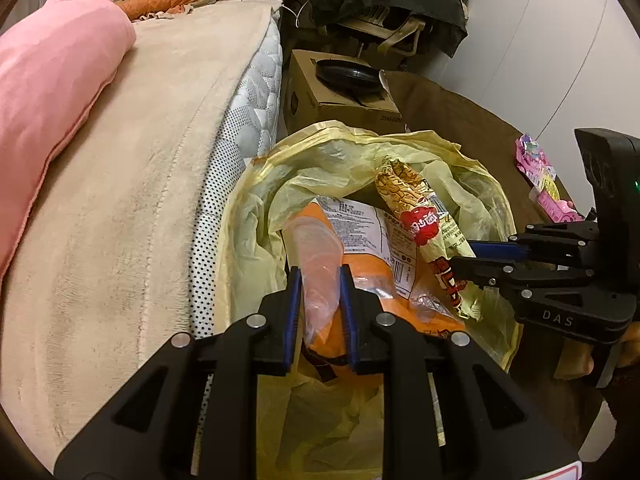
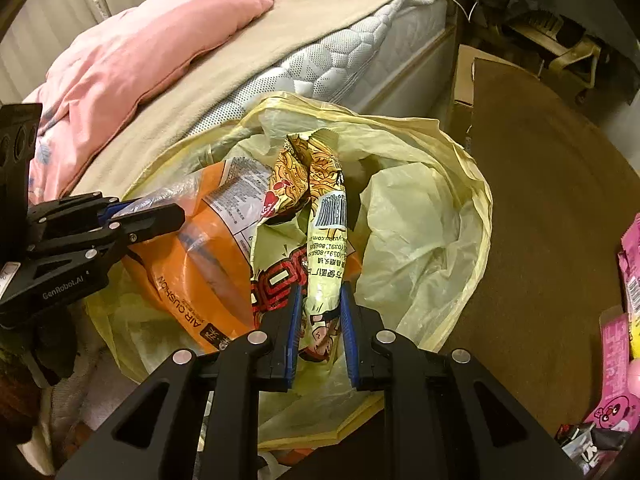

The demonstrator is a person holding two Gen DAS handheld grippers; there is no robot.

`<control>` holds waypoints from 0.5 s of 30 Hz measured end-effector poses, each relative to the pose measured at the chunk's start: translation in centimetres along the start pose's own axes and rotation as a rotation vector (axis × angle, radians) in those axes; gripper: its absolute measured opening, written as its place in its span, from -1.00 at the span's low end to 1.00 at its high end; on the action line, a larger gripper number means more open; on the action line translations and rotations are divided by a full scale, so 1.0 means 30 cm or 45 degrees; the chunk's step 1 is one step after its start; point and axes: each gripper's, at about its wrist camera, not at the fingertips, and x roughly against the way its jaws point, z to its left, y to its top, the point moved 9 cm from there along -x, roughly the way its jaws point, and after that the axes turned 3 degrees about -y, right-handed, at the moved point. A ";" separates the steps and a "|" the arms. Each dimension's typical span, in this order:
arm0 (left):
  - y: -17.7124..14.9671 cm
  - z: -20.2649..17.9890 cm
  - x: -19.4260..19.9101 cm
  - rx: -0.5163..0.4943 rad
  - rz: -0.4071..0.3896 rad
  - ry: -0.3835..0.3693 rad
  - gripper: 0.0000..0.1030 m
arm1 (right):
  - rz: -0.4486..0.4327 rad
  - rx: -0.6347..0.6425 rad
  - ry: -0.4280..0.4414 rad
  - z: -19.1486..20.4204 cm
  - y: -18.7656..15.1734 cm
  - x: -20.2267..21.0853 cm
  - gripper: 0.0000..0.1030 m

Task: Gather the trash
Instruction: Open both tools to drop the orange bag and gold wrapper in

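A yellow trash bag stands open between the bed and a brown table. My left gripper is shut on an orange air-cushion package with clear plastic, held over the bag's mouth; the package also shows in the right wrist view. My right gripper is shut on a yellow noodle wrapper that hangs into the bag; the wrapper also shows in the left wrist view. Each gripper shows in the other's view: the right one, the left one.
A bed with a beige blanket and a pink duvet lies to the left. A cardboard box with a black dish stands behind the bag. Pink packets lie on the brown table at the right.
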 end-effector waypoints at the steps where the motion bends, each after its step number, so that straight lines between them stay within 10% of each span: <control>1: -0.001 0.000 -0.002 0.003 0.000 -0.002 -0.65 | -0.001 0.008 -0.012 0.003 0.000 -0.001 -0.65; 11: 0.010 0.025 0.060 0.090 -0.062 -0.082 -0.42 | -0.050 0.014 -0.062 0.019 -0.006 0.018 -0.63; 15: 0.035 0.027 0.125 0.082 -0.138 -0.044 -0.31 | -0.098 0.008 -0.060 0.027 -0.011 0.071 -0.28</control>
